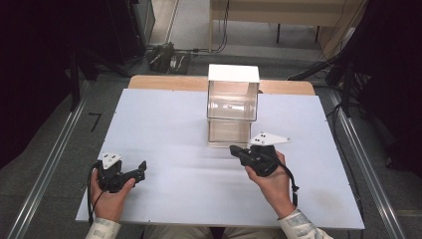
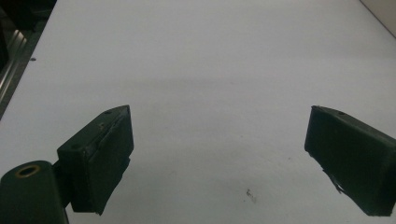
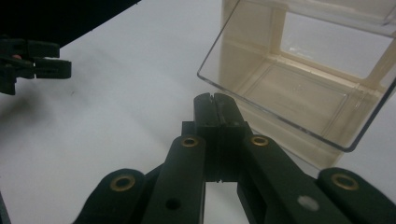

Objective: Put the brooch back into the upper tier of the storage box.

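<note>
The right tongs (image 3: 215,100), squeezed tight with nothing inside, sit just beside the clear box (image 3: 299,79). The left tongs (image 2: 219,140) gape wide, far from the box.

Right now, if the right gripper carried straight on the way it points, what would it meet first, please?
Most likely the clear box: the shut right gripper has its tips just short of the box's transparent front edge, though depth is hard to judge.
</note>
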Demonstrator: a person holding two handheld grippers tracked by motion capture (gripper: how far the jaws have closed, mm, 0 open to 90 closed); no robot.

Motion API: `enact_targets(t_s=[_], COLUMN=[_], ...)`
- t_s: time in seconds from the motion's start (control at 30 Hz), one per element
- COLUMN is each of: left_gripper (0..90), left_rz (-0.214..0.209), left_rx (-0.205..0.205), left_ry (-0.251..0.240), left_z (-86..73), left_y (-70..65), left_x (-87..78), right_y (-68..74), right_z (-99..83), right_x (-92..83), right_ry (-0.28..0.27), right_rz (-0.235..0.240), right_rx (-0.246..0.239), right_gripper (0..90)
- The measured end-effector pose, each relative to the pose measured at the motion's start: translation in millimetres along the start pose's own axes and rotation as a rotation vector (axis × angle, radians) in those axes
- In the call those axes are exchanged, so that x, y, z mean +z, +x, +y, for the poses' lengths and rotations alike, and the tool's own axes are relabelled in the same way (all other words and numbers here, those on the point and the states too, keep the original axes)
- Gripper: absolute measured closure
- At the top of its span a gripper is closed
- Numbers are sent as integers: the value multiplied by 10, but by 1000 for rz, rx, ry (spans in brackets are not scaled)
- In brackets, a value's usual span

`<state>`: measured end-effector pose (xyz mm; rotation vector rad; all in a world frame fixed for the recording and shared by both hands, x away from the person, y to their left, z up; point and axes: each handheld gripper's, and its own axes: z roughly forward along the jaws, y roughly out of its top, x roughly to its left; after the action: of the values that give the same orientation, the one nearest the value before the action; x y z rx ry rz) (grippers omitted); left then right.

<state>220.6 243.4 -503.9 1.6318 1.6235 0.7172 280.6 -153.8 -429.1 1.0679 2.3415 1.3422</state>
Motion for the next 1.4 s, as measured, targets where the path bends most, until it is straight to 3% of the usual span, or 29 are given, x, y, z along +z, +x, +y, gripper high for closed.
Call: enact_targets(t_s=[0.67,1.4], left_gripper=[94,94], left_rz=[4,2], left_rx=[4,-4], left_ry=[1,3], left_z=[-1,-7], left_y=[-3,6], left_x=[5,14], right_y=[-90,-97], right_z=[178,374], right_x=[-222,-344], right_ry=[-72,-121], right_rz=[-15,-3], right_rx=[4,-6], right_gripper=[875,875])
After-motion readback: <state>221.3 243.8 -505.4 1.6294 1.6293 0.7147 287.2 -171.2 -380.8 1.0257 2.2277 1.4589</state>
